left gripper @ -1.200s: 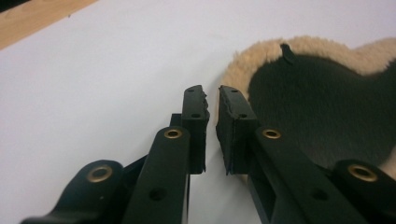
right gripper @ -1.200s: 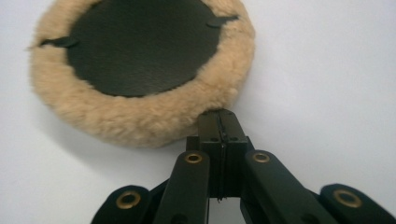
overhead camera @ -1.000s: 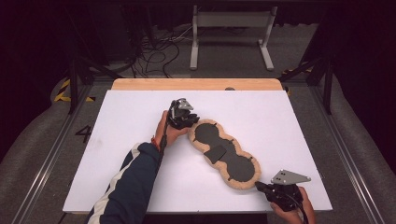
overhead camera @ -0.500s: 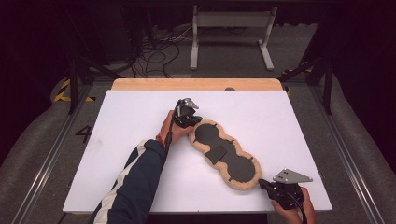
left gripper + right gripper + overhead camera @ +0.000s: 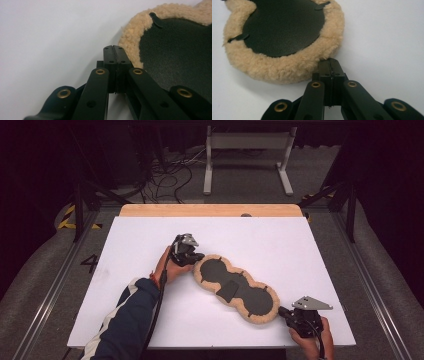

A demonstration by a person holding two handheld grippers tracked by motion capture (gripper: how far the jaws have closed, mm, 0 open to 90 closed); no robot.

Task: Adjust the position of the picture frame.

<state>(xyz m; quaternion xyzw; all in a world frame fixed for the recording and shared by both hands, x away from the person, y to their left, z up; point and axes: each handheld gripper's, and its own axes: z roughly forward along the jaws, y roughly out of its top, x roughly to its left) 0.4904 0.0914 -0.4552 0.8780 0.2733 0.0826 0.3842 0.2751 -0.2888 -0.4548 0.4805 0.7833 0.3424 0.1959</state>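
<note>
A three-lobed black pad (image 5: pixel 235 287) with a tan fleece rim lies at a slant on the white table (image 5: pixel 300 250). My left gripper (image 5: pixel 198 258) is at its far left end. In the left gripper view the left gripper (image 5: pixel 115 47) is shut, nothing between the jaws, its tips just beside the pad's (image 5: pixel 175 55) fleece rim. My right gripper (image 5: pixel 283 310) is at the pad's near right end. The right gripper view shows the right gripper (image 5: pixel 331 61) shut too, tips against the fleece of the pad (image 5: pixel 284 27).
A strip of wooden board (image 5: pixel 210 210) runs along the table's far edge. Beyond it, a metal stand (image 5: pixel 247 150) and loose cables (image 5: pixel 170 170) sit on the floor. The table's near edge lies close under my right hand.
My left gripper has drawn back a little to the left and toward me, off the pad's far end. The pad and my right gripper have stayed put.
</note>
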